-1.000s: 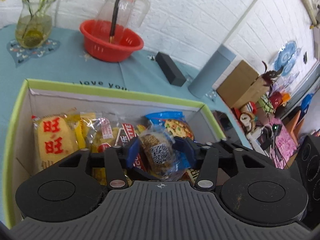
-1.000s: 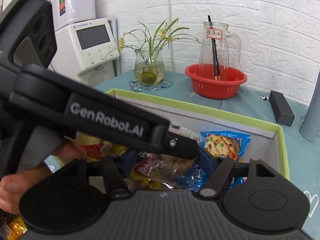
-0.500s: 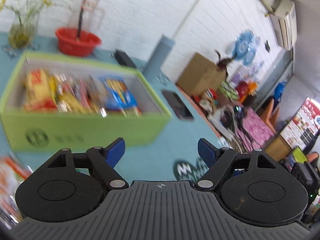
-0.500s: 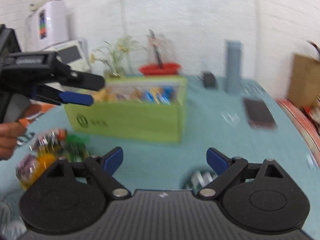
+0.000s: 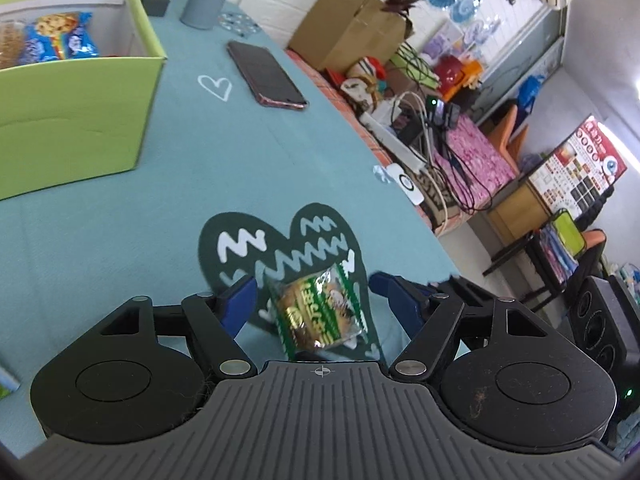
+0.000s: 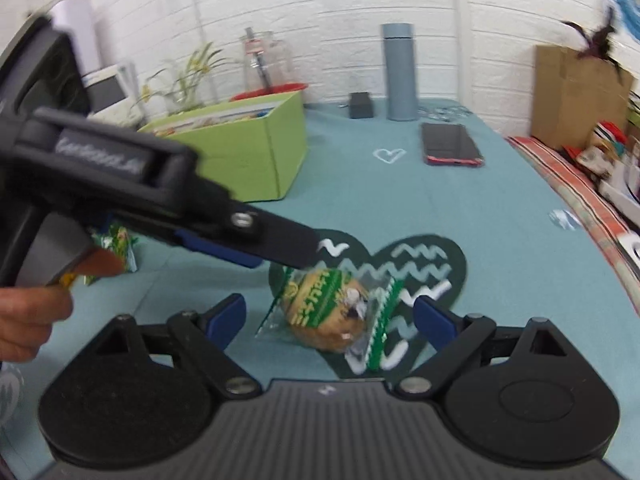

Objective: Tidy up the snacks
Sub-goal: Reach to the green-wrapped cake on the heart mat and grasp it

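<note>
Teal cloth covers the table (image 5: 168, 208), and it fills most of both views. We see the lime-green box (image 5: 76, 108) at the upper left of the left wrist view, with snack packets (image 5: 60, 36) lying inside it; in the right wrist view the same box sits left of centre, in front of the white brick wall. A grey cylinder (image 6: 399, 72) stands at the top centre of that view, beside a small black block (image 6: 361, 105), and a dark phone (image 6: 450, 144) lies flat on the cloth to the right of them.

Near the bottom centre of both views lies a dark heart-shaped mat (image 5: 280, 236) with white zigzags. On it rests our green-and-white wrapped snack (image 5: 316, 312), tilted.

Our left gripper (image 5: 312, 292) has its blue-tipped jaws apart and closing, the snack between them but untouched. Our right gripper (image 6: 328, 314) also stands wide apart, the snack lying between its tips, unpressed. A hand (image 6: 28, 316) at the left edge holds the left gripper's handle.
</note>
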Action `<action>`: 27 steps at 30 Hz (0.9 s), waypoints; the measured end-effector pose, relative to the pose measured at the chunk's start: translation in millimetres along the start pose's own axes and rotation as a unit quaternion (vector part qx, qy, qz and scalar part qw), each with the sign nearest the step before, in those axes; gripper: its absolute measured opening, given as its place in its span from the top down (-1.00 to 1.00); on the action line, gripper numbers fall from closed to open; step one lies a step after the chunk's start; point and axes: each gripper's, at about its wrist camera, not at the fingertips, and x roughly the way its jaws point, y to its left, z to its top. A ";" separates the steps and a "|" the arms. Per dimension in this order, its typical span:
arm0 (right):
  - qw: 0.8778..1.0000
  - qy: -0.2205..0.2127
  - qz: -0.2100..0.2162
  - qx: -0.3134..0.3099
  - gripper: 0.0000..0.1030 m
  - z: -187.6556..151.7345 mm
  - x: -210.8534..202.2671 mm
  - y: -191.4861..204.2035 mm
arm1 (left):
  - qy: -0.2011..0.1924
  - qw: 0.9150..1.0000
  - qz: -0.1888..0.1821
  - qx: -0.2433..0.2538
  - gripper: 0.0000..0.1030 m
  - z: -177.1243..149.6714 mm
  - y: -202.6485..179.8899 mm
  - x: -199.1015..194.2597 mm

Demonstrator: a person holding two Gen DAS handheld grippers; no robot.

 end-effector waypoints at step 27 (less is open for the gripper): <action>0.998 0.023 0.044 0.037 -0.83 -39.7 -25.5 119.8 | -0.065 0.995 0.013 -0.080 -0.18 -71.9 53.4 -91.5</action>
